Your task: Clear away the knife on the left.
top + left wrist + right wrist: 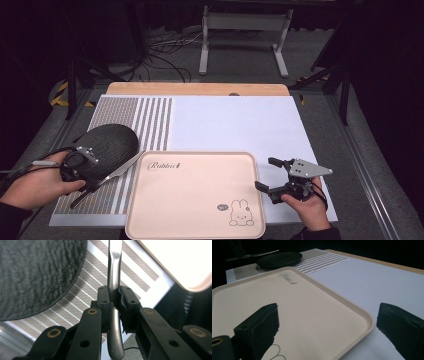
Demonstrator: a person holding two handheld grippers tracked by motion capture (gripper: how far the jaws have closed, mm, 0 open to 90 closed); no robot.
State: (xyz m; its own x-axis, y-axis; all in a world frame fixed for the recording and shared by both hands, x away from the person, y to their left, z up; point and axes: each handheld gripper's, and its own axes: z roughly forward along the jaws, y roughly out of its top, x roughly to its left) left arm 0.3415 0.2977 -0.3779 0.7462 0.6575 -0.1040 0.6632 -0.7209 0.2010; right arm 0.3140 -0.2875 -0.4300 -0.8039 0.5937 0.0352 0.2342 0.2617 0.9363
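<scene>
A metal knife (115, 290) is pinched by its handle between the nearly closed jaws of the left gripper (114, 302). In the high view, the knife (121, 170) is seen left of the cream tray (195, 220), its blade tip pointing toward the tray's upper left corner, over the striped mat (152, 120). A dark round plate (112, 142) lies just beside the knife, farther from the tray. The right gripper (265, 174) is held at the tray's right edge, its jaws spread wide with nothing between them.
</scene>
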